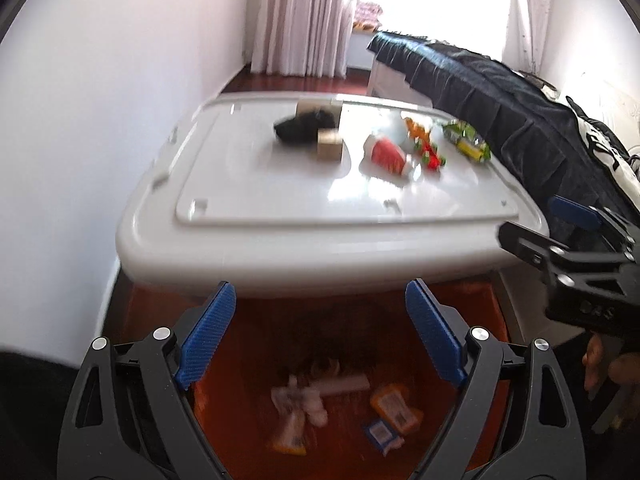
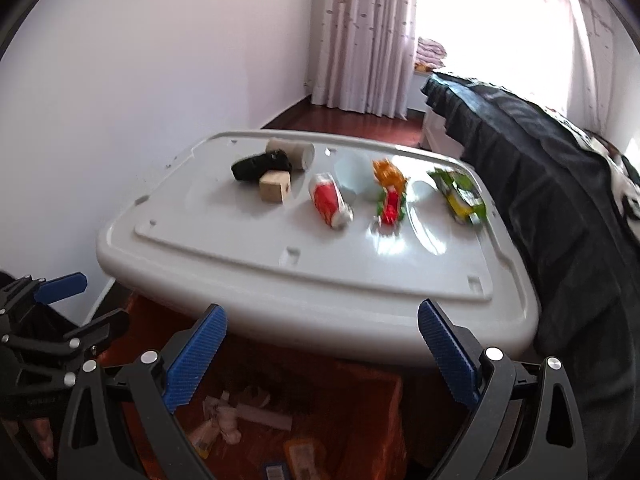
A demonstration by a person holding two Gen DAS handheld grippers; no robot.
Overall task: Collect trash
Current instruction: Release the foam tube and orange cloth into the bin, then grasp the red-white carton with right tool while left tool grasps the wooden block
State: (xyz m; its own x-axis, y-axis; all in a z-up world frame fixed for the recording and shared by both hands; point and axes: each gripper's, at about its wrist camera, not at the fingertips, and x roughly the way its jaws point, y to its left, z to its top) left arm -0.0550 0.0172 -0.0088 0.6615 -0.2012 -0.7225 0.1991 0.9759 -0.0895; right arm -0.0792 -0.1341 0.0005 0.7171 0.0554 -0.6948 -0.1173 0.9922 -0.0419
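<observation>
Sitting in the orange bin (image 1: 472, 312) below the lid edge, the dropped trash (image 1: 316, 400) — white crumpled paper, an orange packet, a small blue one — lies on its floor at 6 o'clock in both wrist views. It's blurred, so exact items are a guess.

More trash waits on the white storage lid (image 2: 248, 280) above, spread out so you can take pieces one by one: the red-white can (image 2: 330, 200) near centre, the orange-red wrapper (image 2: 390, 196) at its 3 o'clock, the green-yellow packet (image 2: 460, 196) further right by the dark bedspread (image 2: 560, 200). Black cloth bundle (image 2: 260, 166), wood block (image 2: 275, 186) and cardboard roll (image 2: 292, 152) cluster at the can's 10 o'clock; those may not be trash.

Your left gripper (image 1: 318, 320) has its blue pads (image 1: 208, 332) spread wide, nothing between them. Right gripper (image 2: 320, 344), same: pads well apart, empty. Both point down and fwd over the bin mouth, side by side, each visible at the edge of the other's view. That pose fits a drop just done, imo. Next reach calls for lifting both up to lid level, toward 12 o'clock.
</observation>
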